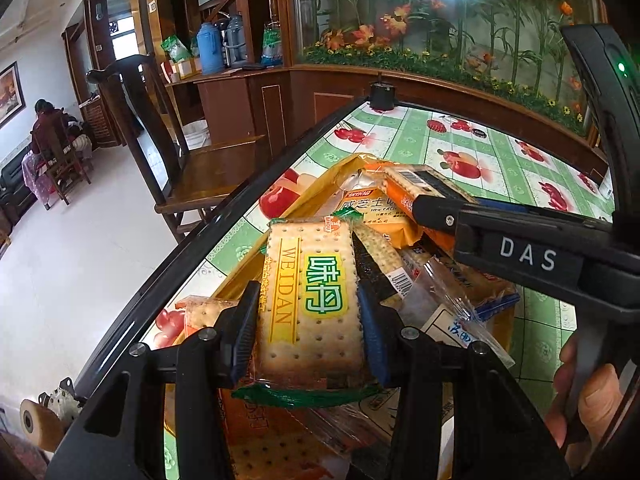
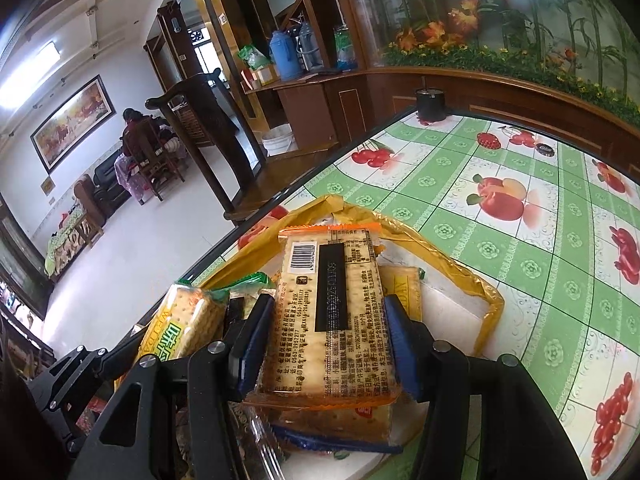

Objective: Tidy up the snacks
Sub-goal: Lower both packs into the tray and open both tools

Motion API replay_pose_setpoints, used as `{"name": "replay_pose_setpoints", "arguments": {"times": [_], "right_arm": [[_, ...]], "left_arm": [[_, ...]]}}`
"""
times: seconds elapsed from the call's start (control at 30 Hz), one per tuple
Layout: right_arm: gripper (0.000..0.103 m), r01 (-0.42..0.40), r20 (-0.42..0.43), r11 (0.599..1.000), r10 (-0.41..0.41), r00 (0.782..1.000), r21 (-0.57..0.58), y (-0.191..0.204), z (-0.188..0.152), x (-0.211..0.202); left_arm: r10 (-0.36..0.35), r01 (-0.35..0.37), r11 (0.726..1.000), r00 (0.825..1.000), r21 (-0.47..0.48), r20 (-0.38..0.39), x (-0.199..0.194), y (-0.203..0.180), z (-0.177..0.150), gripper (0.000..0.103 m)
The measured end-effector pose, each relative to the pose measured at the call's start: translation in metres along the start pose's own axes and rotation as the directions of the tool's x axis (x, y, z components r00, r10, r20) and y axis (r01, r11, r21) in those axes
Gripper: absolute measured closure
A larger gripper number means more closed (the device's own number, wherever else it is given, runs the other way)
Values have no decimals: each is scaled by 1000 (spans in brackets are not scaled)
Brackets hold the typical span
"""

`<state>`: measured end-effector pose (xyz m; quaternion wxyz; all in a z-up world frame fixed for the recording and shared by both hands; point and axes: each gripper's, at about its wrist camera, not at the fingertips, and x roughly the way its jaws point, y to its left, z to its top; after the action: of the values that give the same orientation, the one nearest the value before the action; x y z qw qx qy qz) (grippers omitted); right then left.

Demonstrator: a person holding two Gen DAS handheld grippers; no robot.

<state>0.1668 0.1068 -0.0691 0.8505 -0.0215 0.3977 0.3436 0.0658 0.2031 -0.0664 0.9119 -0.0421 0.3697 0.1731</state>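
Left gripper (image 1: 308,332) clamps green cracker pack (image 1: 310,304); right gripper (image 2: 326,344) clamps orange pack (image 2: 332,312), barcode up. Both sit over yellow tray (image 2: 486,300) of snacks, lower packs mostly buried, labels unreadable. Beyond: fruit-print table (image 2: 520,264), chair (image 1: 160,132).

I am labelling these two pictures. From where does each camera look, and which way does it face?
Left wrist: on the left gripper, facing down over its green-trimmed cracker packet; right gripper and a hand show.
Right wrist: on the right gripper, over its orange-trimmed cracker packet.
Shared: yellow plastic bag, green fruit-patterned tablecloth.
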Motion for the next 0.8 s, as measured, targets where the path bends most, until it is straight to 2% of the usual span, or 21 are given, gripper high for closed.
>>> {"name": "replay_pose_setpoints", "arguments": {"times": [0.6,0.73,0.8], "right_arm": [[43,14,-11,1000,-14,1000,-10,-2,0,12],[38,19,-8,1000,-19,1000,-1,-3,-1,10],[31,28,-2,1000,-28,1000,0,-4,-1,6]], "left_arm": [[13,-13,1000,1000,7,-2,1,-1,0,58],[15,-15,1000,1000,8,-5,2,-1,0,58],[16,-16,1000,1000,8,-6,1,0,0,58]]}}
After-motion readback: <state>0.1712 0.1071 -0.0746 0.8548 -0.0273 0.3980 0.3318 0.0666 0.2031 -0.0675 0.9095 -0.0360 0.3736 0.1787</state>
